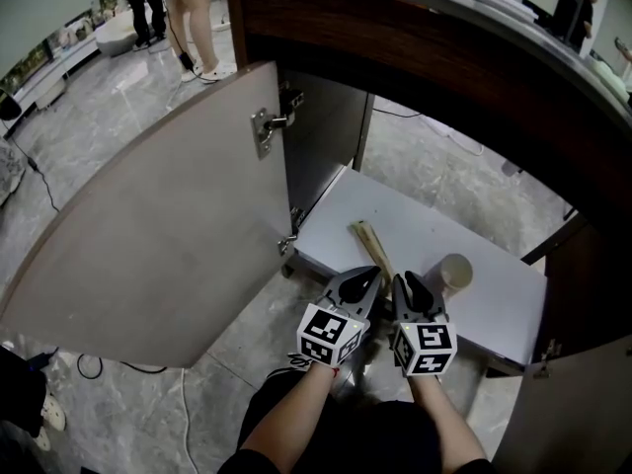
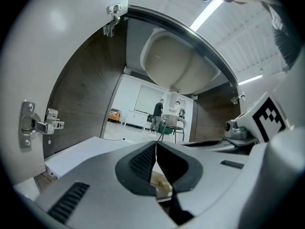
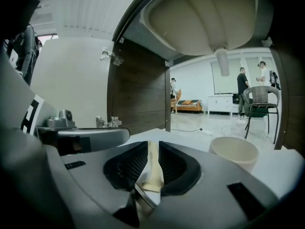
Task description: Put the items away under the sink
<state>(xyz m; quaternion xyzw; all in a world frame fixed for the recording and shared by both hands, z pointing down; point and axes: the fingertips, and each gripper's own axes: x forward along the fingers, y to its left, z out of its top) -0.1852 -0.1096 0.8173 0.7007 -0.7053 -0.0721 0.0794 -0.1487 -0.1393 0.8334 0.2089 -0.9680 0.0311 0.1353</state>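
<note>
- Long tan packet [image 1: 368, 242] [image 3: 153, 165] flat on the cabinet's white surface [image 1: 415, 205], just left of the cup [image 1: 455, 274] [image 3: 234, 151]. Slanted, far end away from the person, near end back between the two grippers.
- Right gripper [image 1: 410, 282] [image 3: 153, 149] low over the front of the surface, just left of the cup and nearer the person. Jaws clenched on the packet's near end: in the right gripper view, a pale strip upright between the two dark ribbed pads, with a notched edge low down.
- Left gripper [image 1: 365, 276] [image 2: 156, 149] close beside the right one, on the side away from the cup. Jaws pressed together tip to tip, nothing gripped between them; only a pale scrap visible through the gap below the tips.
- Cup pale, upright, mouth open to the top, on the same surface, near the packet but not touching it.
- Sink basin [image 2: 181, 66] [image 3: 205, 18] hanging pale and rounded above the cup, with a drain pipe [image 3: 222, 61] down from its underside.
- Cabinet door [image 1: 148, 245] swung wide open well to the left of the cup, metal hinge [image 1: 265, 129] on its inner face.
- Second door [image 1: 578, 413] open to the right of the cup.
- Beyond the cup, through the cabinet's open back: a bright room, people [image 3: 243, 92] standing, a chair [image 3: 259, 101].
</note>
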